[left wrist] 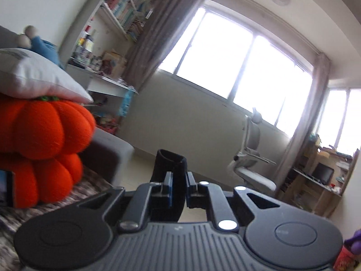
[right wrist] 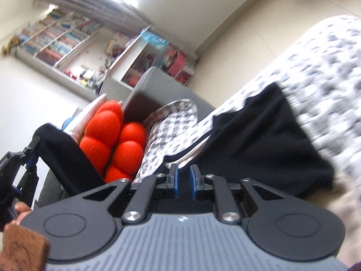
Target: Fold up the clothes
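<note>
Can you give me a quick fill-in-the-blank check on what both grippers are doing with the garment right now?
1. The left gripper is shut on a strip of ____ fabric.
2. The right gripper is shut on the black garment, which lies on a ____ patterned blanket.
3. The plush cushions behind the garment are ____ in colour.

Missing words: black; grey-and-white; orange

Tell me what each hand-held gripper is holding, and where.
Both grip the black garment: left hand-held gripper pinches a bunched end; right hand-held gripper pinches its near edge.
</note>
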`<state>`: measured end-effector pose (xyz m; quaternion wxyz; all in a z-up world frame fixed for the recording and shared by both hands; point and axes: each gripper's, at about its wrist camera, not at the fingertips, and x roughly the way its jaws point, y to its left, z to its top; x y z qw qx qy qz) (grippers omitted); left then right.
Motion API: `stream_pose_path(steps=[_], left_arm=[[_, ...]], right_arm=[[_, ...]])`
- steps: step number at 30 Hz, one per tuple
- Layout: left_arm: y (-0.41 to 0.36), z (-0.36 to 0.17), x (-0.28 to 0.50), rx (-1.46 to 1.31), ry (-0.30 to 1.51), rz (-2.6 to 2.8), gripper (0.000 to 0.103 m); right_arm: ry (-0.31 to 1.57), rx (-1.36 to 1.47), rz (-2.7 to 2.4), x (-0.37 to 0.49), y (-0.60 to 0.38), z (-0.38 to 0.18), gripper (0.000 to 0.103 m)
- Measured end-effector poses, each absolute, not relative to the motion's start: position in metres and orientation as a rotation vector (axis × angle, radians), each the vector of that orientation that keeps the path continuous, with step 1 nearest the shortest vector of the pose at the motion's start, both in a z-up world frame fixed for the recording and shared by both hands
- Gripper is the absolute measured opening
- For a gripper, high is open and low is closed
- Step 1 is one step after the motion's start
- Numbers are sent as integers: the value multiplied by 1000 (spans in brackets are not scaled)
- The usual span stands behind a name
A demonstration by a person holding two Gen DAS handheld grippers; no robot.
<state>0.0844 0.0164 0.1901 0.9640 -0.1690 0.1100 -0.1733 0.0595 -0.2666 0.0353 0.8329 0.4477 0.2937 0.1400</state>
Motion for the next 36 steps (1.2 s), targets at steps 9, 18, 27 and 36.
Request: stream_pose_path(steps=[9, 18, 27, 36], left_arm=[[-60, 97, 78, -63, 509, -515, 21], [74, 97, 49, -205, 525, -372, 44], [128, 65, 30, -183, 588, -262, 43], [69, 47, 30, 6, 571, -444, 44]], right_arm=[[624, 1036, 333, 48, -306, 5, 45], [694, 903, 361, 58, -291, 27, 53], [841, 564, 164, 89, -248, 36, 12], [650, 603, 218, 98, -240, 90, 10]])
